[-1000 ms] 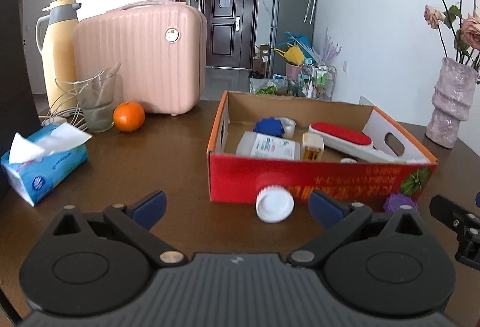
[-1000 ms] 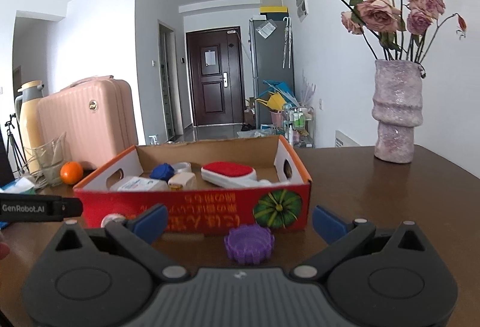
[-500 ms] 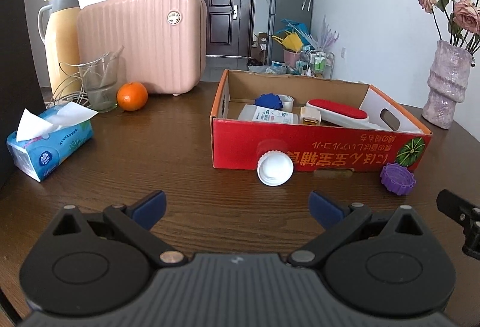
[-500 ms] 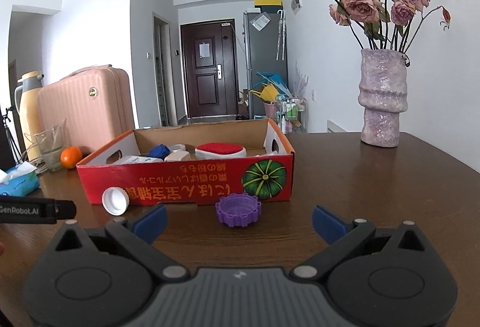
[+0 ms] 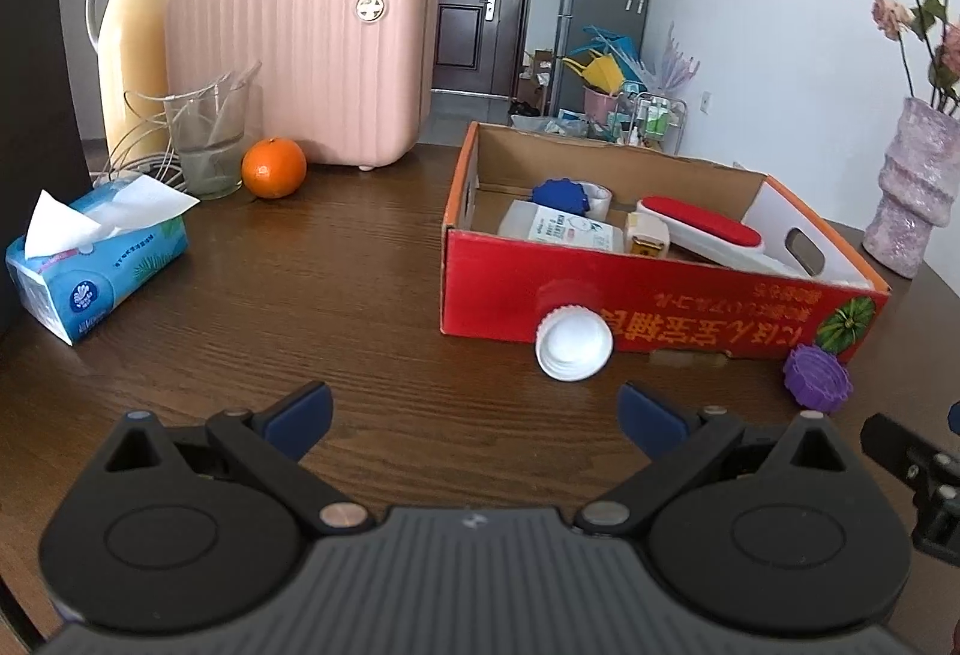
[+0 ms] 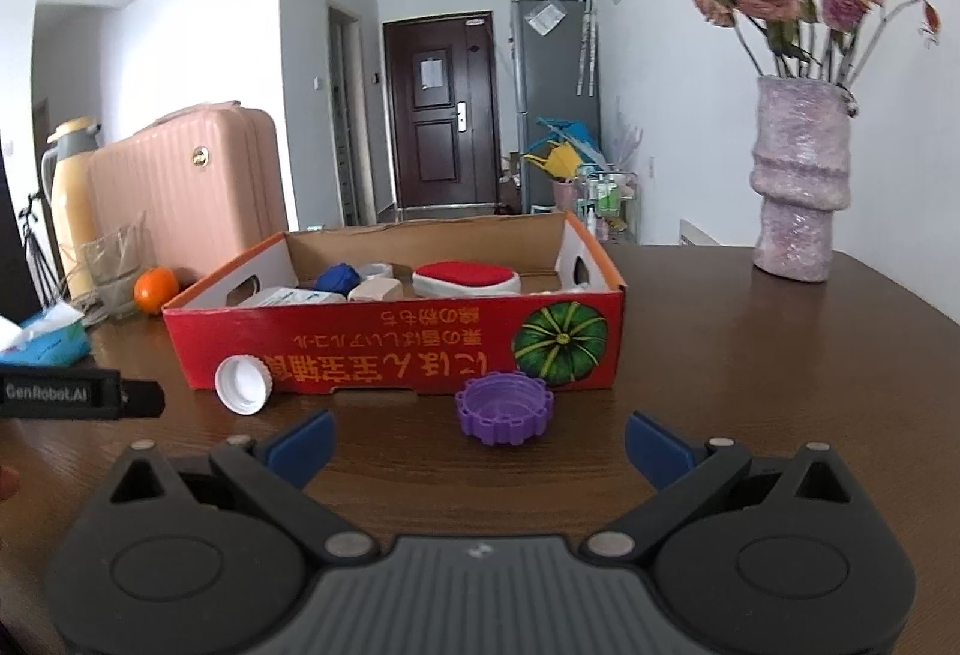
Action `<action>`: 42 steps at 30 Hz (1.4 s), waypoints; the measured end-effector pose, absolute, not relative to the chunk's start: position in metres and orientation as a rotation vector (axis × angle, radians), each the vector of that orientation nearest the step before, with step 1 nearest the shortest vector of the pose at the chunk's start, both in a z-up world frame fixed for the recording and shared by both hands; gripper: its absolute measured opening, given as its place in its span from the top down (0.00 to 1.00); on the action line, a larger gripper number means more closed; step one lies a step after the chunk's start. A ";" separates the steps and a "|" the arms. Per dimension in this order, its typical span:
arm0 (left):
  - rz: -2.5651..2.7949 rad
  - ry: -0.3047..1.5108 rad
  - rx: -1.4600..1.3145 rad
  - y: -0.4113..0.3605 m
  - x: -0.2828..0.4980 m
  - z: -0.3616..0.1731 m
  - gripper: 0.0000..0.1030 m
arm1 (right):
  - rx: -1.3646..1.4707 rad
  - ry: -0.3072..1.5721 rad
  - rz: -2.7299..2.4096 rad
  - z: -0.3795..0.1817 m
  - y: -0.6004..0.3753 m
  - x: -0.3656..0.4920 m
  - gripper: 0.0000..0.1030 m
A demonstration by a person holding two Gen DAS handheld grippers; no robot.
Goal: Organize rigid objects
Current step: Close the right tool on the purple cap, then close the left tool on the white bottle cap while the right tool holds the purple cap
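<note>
Left wrist view: the left gripper [image 5: 474, 415] fills the bottom of the frame, its blue-tipped fingers [image 5: 299, 413] spread wide over a dark wooden table [image 5: 336, 307] and holding nothing. Right of centre sits a red cardboard box [image 5: 660, 295] with a pumpkin picture and orange print on its near wall. Inside lie a blue cap [image 5: 561, 196], a white flat bottle [image 5: 564, 229], a small cream item [image 5: 647, 233] and a white brush with a red pad [image 5: 705, 235]. A white ribbed cap [image 5: 574, 341] leans against the box's near wall, hollow side facing the camera. A purple toothed cap [image 5: 817, 377] lies on the table at the box's lower right corner. At left are a tissue pack [image 5: 96, 259], an orange [image 5: 273, 167], a glass [image 5: 207, 138], a yellow flask [image 5: 133, 48] and a pink case [image 5: 306, 54].

Right wrist view: the right gripper [image 6: 480, 442] sits low in the frame, fingers wide apart and empty. The purple toothed cap [image 6: 504, 409] lies hollow side up at centre, just before the box [image 6: 396, 349]. The white ribbed cap [image 6: 243, 385] leans on the box at left. A lilac vase [image 6: 801, 181] of faded roses stands at upper right.
</note>
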State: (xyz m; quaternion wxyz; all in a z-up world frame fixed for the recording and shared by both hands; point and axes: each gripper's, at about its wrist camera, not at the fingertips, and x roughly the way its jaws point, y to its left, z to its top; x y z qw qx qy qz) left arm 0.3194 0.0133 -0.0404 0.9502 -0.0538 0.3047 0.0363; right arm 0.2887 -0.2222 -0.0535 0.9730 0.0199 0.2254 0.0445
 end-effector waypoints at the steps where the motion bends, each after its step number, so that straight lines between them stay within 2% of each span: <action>1: 0.077 0.621 -0.111 0.014 0.322 -0.041 0.00 | 0.030 0.458 0.092 -0.054 -0.221 0.294 0.00; 11: 0.079 0.629 -0.109 0.017 0.343 -0.044 0.00 | 0.018 0.517 0.063 -0.066 -0.220 0.351 0.02; 17: 0.072 0.646 -0.142 0.023 0.354 -0.045 0.00 | 0.057 0.588 0.037 -0.076 -0.225 0.377 0.09; 22: 0.069 0.647 -0.130 0.021 0.357 -0.046 0.00 | 0.043 0.603 0.029 -0.080 -0.222 0.384 0.10; 24: 0.071 0.647 -0.130 0.021 0.357 -0.047 0.00 | 0.030 0.617 0.017 -0.082 -0.221 0.386 0.16; 31: 0.071 0.643 -0.128 0.021 0.354 -0.047 0.00 | 0.031 0.626 0.024 -0.083 -0.221 0.387 0.22; 42: 0.071 0.643 -0.117 0.018 0.352 -0.048 0.00 | 0.072 0.650 0.052 -0.086 -0.227 0.389 0.48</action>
